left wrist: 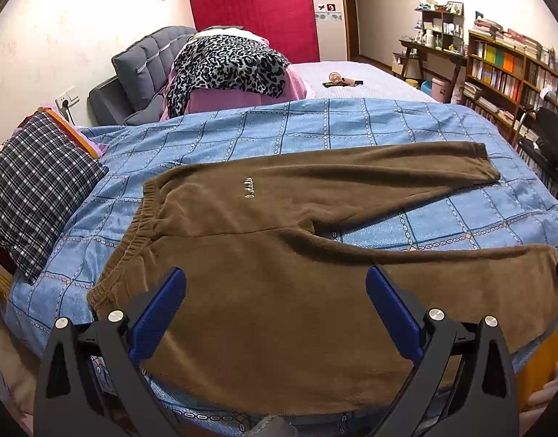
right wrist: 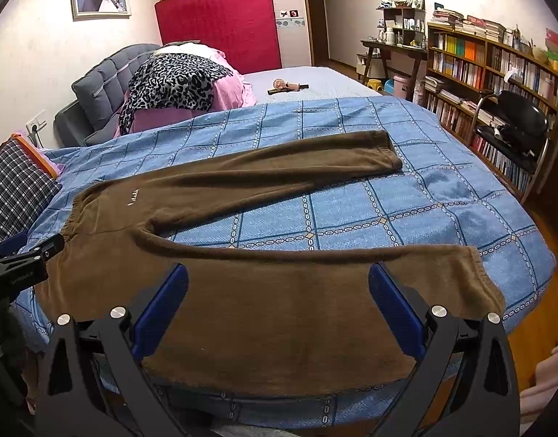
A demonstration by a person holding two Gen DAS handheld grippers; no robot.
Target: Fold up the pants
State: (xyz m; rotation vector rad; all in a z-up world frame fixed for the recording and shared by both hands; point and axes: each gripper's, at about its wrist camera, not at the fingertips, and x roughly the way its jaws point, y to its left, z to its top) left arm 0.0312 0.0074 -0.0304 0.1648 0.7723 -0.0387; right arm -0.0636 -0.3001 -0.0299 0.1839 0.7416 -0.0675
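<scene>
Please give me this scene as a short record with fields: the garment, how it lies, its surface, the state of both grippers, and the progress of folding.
garment: brown pants, fleece-like, small pale lettering near the waistband
layout: spread flat, unfolded; legs apart in a V, waistband toward the plaid pillow
surface: blue checked bedspread
left gripper: jaws open, above the waist end of the near leg, holding nothing
right gripper: jaws open, above the near leg, holding nothing
progress: no fold made yet
background: bookshelf at the right

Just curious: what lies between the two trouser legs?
Only bare blue checked bedspread shows between the brown pants' spread legs, clearest in the right wrist view.
</scene>
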